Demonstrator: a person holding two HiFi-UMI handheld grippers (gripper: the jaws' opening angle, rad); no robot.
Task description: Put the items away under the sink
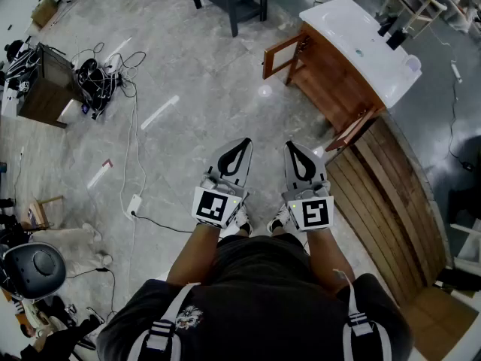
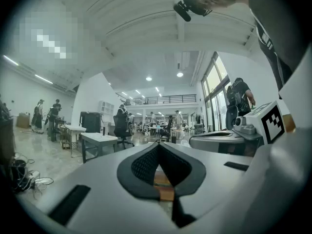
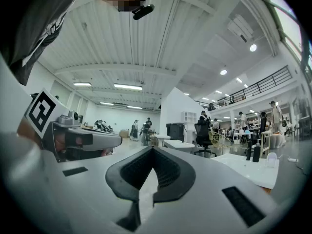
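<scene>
White sink (image 1: 347,30) | up-right, well apart from right tool (image 1: 294,147) | jaws together

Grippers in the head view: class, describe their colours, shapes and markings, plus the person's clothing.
The left gripper and right gripper have pale grey tapering jaws, black ribbed pads and a white cube with black square markers. The person wears a dark T-shirt.

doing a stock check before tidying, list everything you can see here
sink vanity: one, white top on brown cabinet, upper right
cabinet doors: two, brown, swung open
bottles: two, dark, on the vanity top
cables: one tangle, black, floor at left
power strip: one, white, floor left of the grippers
planked surface: one, brown, right
left gripper: one, white and black, shut, empty
right gripper: one, white and black, shut, empty
</scene>
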